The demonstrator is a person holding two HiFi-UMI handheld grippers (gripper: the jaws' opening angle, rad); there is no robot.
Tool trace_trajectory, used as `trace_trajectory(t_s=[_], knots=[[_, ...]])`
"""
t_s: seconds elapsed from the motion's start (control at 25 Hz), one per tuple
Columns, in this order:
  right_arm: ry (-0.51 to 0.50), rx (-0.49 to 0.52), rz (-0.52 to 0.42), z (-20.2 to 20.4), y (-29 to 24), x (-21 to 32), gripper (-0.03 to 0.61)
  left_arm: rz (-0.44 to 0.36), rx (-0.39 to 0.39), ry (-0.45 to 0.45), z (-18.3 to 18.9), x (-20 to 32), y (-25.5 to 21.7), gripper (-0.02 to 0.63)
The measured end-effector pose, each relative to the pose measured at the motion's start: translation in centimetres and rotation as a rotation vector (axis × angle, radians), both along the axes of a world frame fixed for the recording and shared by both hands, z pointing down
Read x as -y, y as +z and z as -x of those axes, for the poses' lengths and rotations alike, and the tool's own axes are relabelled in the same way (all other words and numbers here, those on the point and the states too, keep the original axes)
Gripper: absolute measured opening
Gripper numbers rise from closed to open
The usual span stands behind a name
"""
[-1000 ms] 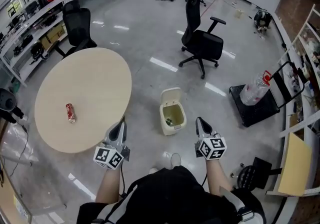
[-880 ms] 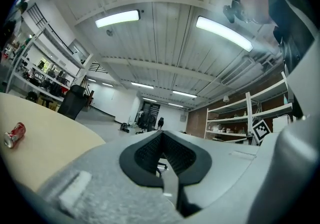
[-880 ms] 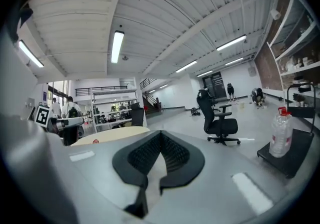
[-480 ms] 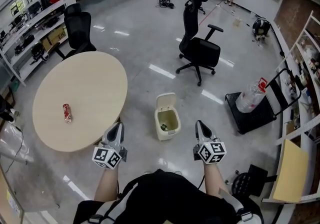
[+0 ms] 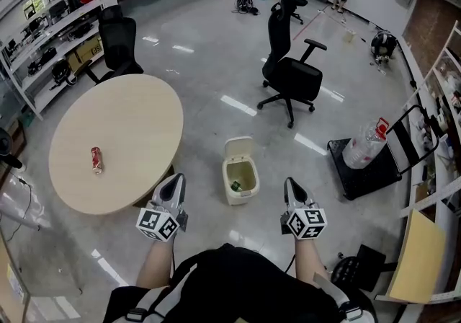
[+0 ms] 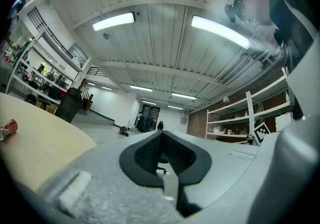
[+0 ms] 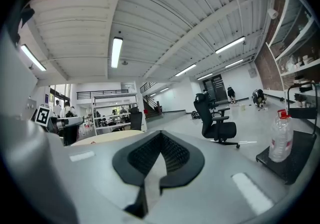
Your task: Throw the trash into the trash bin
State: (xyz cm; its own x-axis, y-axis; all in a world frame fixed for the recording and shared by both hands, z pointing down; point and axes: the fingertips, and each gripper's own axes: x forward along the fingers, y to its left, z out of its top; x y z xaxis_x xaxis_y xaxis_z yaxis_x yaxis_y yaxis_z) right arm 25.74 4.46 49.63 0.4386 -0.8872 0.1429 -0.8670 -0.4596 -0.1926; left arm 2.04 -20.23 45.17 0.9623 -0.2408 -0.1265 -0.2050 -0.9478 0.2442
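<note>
Trash lies in two places: a red can [image 5: 96,159] on its side on the round worktop [image 5: 137,112], well off to your left, and a small greenish piece [image 5: 235,185] inside the trash bin [image 5: 229,170], which stands on the floor just ahead of you with its lid up. Your left gripper [image 5: 173,183] and right gripper [image 5: 293,186] both have their fingers closed together on nothing, one either side of the bin. As I judge it, the can is what remains: turn to the worktop, spread one gripper's fingers, and close them across the can's body before carrying it over the open bin.
</note>
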Motion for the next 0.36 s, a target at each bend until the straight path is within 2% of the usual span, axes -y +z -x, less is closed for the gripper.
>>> trace_trajectory(t_s=[0.36], knots=[[0.008, 0.021, 0.004, -1.1, 1.0, -1.1, 0.005, -0.002, 0.014, 0.017, -1.6, -0.9, 0.4, 0.0]])
